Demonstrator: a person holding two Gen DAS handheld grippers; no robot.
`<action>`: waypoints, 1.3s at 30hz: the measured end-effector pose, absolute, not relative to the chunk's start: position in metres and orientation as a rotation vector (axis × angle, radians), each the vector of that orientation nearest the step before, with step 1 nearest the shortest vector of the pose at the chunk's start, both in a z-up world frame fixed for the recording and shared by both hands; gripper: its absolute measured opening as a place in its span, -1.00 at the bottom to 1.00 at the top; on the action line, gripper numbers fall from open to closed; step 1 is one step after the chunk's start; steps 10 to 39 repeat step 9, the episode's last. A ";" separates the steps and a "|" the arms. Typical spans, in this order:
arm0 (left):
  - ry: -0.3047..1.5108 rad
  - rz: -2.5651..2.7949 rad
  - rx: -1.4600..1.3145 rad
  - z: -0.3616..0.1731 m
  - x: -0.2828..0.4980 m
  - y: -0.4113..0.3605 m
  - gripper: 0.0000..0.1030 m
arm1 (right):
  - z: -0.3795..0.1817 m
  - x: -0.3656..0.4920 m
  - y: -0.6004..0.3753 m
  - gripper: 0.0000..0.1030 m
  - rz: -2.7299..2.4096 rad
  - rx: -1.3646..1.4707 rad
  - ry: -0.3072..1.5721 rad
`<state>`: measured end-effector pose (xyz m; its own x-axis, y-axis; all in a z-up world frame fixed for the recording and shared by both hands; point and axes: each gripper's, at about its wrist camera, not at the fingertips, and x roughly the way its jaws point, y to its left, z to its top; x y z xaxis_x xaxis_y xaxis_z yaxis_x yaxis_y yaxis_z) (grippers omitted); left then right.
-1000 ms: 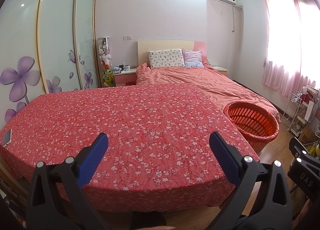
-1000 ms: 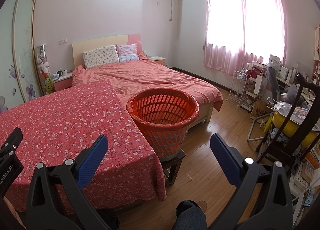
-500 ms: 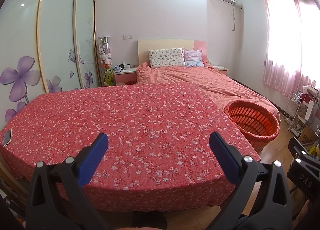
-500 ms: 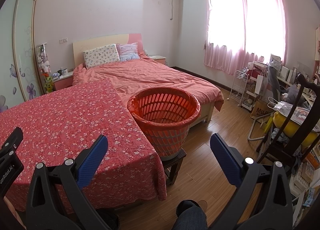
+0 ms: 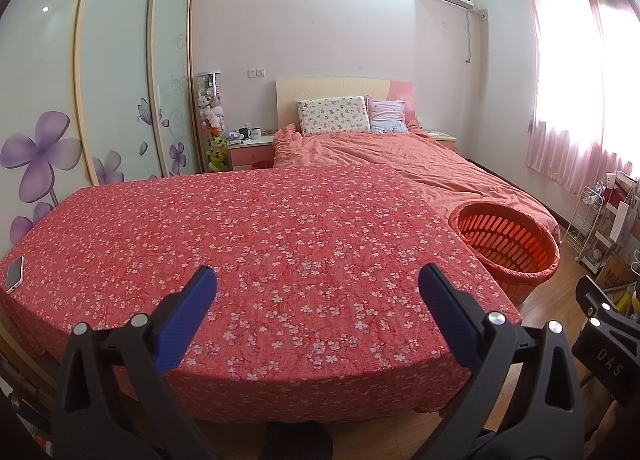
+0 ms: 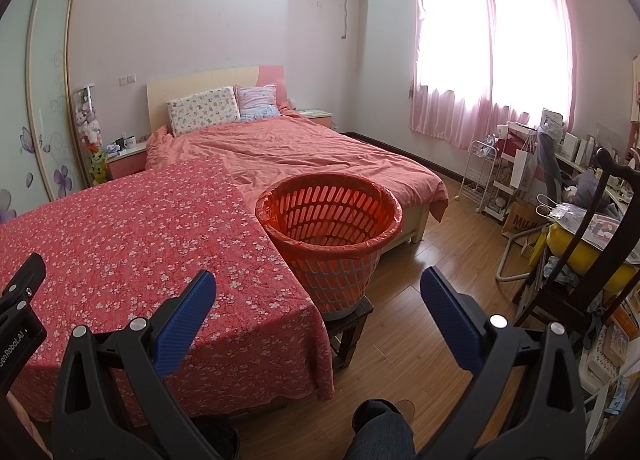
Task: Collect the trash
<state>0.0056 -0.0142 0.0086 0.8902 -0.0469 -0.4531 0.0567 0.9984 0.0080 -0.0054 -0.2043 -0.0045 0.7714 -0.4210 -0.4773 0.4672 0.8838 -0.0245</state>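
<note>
Left wrist view: the left gripper [image 5: 316, 300] is spread wide and empty at bottom centre, over the cloth [image 5: 248, 252]. The basket [image 5: 506, 244] sits at right; a phone [image 5: 14, 274] lies at the left edge.

Right wrist view: the right gripper [image 6: 318, 302] is spread wide and empty, the basket [image 6: 330, 236] at centre on a stool [image 6: 350, 326], beside the cloth [image 6: 132, 244].

Two black grippers with blue pads, and a bit of the person.

Each gripper, the left gripper [image 5: 318, 294] and the right gripper [image 6: 318, 296], is made of black plastic with triangle holes cut in its arms. Blue ribbed pads [image 5: 186, 314] are fixed on the fingers. Round silver screws [image 5: 495, 317] are seen on the arms. White letters "DAS" are printed on the black body seen at the edge of the left view, and "enRobot.AI" in the right view. A knee in blue jeans [image 6: 380, 434] and a dark shoe [image 5: 296, 440] are seen low down.
</note>
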 end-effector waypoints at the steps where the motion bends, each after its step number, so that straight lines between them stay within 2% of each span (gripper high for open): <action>1: 0.470 -0.054 0.021 0.009 0.006 -0.014 0.92 | -0.005 -0.006 -0.203 0.96 -0.481 0.097 0.494; 39: 0.476 -0.055 0.021 0.009 0.008 -0.014 0.92 | -0.004 -0.004 -0.205 0.96 -0.479 0.096 0.497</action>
